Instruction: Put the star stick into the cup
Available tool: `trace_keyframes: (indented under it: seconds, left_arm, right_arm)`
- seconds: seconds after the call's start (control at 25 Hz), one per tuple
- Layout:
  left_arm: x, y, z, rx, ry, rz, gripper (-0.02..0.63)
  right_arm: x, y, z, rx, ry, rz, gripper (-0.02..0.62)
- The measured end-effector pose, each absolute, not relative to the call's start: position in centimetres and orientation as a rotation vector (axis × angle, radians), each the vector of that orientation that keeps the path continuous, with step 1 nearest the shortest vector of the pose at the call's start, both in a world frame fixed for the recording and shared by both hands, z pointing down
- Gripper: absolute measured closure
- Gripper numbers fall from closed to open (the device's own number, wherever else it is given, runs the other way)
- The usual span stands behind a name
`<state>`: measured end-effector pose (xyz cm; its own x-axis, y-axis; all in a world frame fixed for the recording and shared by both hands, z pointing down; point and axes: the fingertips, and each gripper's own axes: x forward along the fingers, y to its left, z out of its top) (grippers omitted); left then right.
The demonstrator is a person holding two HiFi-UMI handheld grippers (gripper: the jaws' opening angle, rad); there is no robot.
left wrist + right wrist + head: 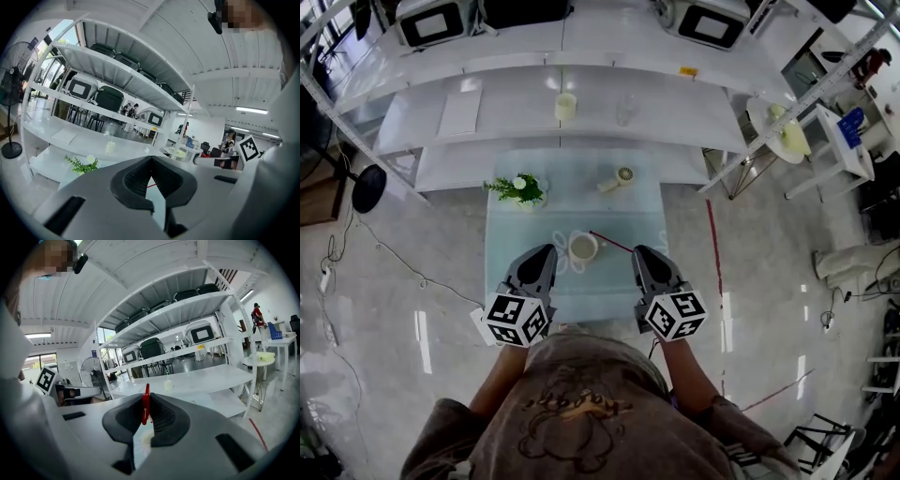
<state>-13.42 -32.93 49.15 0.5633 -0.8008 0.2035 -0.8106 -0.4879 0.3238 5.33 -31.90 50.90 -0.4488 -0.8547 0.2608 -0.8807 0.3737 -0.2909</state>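
Your right gripper (643, 255) is clamped on the star stick (146, 405), which is near the cup (583, 247) but not yet in it, and your left gripper (546, 253) is closed on nothing

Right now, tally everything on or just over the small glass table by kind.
Cup: 1
Coaster: 1
Plant: 1
Small fan: 1
Red stick, held in the right gripper: 1
Total: 5
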Motion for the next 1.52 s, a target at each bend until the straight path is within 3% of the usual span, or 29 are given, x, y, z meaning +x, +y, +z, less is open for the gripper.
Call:
trace_keyframes:
  seconds: [0.84, 1.52]
  left_arm:
    - [-15.8, -37.0, 52.0, 2.368, -1.294, 0.067, 0.584]
    - [-16.9, -36.6, 52.8, 2.353, -1.292, 0.103, 0.584]
  right_arm:
    - [1.2, -36.5, 62.6, 1.363, -2.413, 0.867, 0.575]
    - [1.6, -37.1, 65.7, 1.426, -2.358, 1.017, 0.565]
